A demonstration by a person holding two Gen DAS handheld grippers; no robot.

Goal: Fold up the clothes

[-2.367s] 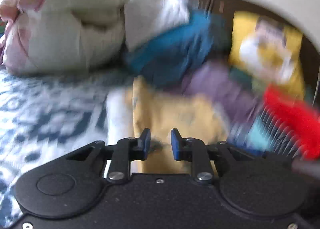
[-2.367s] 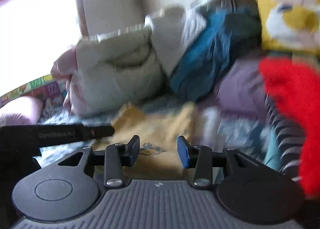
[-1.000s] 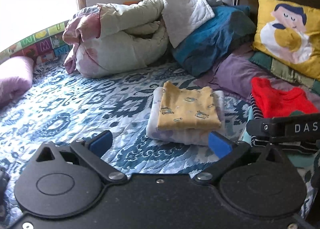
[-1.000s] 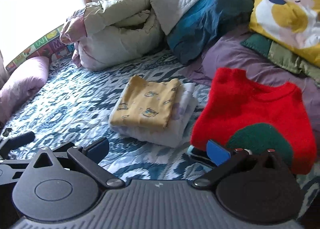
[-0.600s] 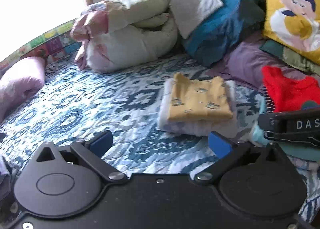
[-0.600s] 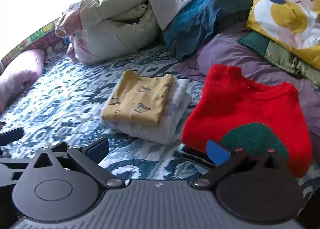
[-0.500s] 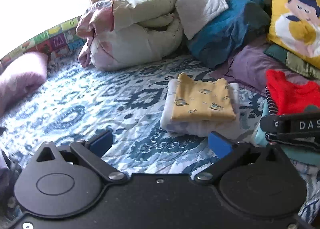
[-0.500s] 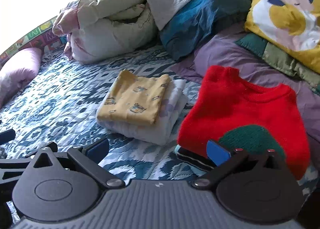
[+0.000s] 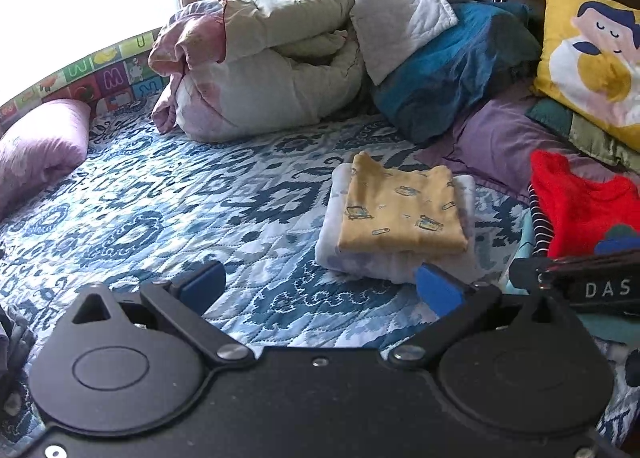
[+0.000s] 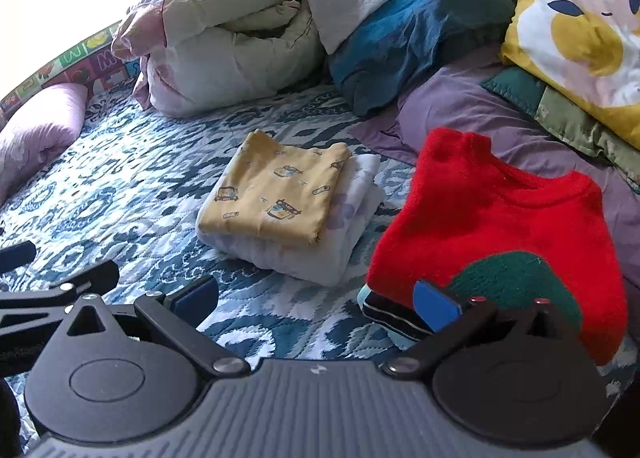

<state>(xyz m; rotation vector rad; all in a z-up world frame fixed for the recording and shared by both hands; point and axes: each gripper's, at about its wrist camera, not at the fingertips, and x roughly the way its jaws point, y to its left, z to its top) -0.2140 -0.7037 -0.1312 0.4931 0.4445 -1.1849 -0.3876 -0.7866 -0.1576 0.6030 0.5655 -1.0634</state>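
A folded yellow printed garment [image 9: 400, 210] lies on top of a folded white garment [image 9: 360, 258] in the middle of the blue patterned bedspread [image 9: 200, 198]; the same stack shows in the right wrist view [image 10: 276, 194]. A folded red sweater with a green patch [image 10: 492, 218] lies on a striped garment [image 10: 388, 310] to the right; it also shows in the left wrist view [image 9: 580, 206]. My left gripper [image 9: 320, 286] is open and empty, held above the bedspread in front of the stack. My right gripper [image 10: 316, 298] is open and empty, its right finger over the sweater's near edge.
A rumpled white quilt [image 9: 280, 70], a teal blanket [image 9: 452, 70] and a yellow cartoon pillow [image 9: 592, 54] line the headboard. A purple sheet [image 10: 480, 106] lies behind the sweater. A pink pillow [image 9: 36, 138] lies at left. Dark cloth [image 9: 12, 338] shows at the lower left.
Both grippers opened from nearly closed and pulled back from the yellow garment, which now lies released on the white one. The views have since drifted slightly.
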